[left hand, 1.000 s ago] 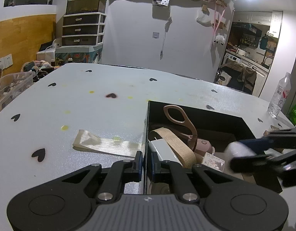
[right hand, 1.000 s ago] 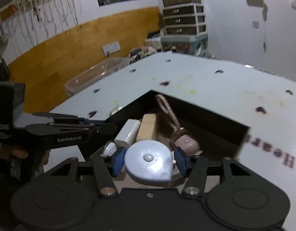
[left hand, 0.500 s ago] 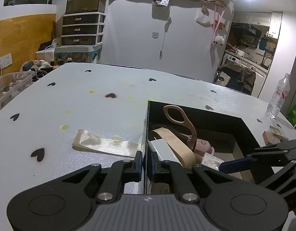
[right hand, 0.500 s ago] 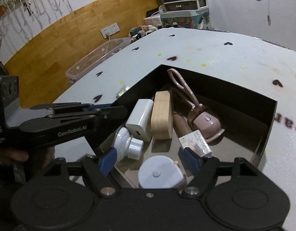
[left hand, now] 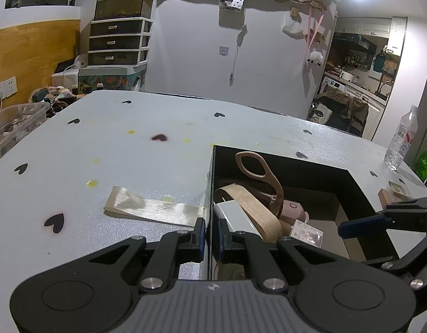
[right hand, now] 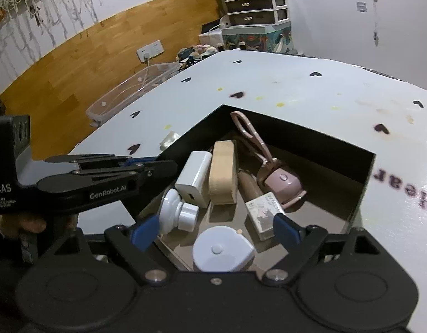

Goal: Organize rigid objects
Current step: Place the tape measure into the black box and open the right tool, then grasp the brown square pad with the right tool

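Your right gripper [right hand: 215, 229] hangs spread and empty above the round tape measure [right hand: 223, 251], low centre of its view, inside the box [right hand: 363, 183]. Your left gripper [left hand: 212, 231] is pinched on the box wall. The right one is nearer the contents.

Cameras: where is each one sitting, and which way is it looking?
Left wrist: sits on the left gripper, shut on the black box wall, facing across the table; right gripper at right.
Right wrist: on the open right gripper, looking down into the box; left gripper at left.
Both show the scissors.
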`<state>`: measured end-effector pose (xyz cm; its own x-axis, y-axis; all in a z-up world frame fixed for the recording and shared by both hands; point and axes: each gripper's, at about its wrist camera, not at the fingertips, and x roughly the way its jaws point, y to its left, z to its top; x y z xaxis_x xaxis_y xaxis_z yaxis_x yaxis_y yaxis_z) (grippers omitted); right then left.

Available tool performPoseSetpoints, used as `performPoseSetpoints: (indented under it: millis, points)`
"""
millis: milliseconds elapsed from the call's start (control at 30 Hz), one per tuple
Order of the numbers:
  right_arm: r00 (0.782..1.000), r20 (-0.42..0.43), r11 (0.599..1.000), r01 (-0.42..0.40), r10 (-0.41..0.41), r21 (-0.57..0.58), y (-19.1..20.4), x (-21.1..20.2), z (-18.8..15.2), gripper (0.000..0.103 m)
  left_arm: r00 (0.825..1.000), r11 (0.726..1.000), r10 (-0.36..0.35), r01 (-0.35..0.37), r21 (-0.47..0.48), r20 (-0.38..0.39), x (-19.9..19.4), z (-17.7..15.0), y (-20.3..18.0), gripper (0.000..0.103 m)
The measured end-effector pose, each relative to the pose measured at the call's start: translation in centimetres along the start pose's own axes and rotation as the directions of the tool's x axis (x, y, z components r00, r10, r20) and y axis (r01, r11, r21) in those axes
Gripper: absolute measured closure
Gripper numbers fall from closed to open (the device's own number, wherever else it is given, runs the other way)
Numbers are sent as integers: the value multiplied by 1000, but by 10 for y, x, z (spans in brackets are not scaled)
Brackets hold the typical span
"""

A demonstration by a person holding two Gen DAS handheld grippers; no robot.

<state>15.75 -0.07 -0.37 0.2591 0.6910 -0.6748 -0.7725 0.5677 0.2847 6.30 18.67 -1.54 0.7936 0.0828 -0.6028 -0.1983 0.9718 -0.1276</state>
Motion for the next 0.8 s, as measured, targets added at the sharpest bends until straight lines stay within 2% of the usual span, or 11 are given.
performPoseSetpoints:
  millis: [200,300,700,800]
  points:
    - [1000,16,1000,8,-8,5,-1,-10,-1,8,1000,1000,0,0,0,0,0,0,-1,95]
    - [1000,21,1000,19,-19,6,-1,-14,-2,2,1000,1000,3,-3,-2,1,1,-1,-1,95]
    - [994,84,997,63,-66,36,-15,-37,-8,0,1000,1000,15,-15,1,3,1,-2,-3,94]
    - [987,112,992,109,-115,55,-23,-47,-9,0,1000,1000,18,-18,3,3,1,-2,-4,94]
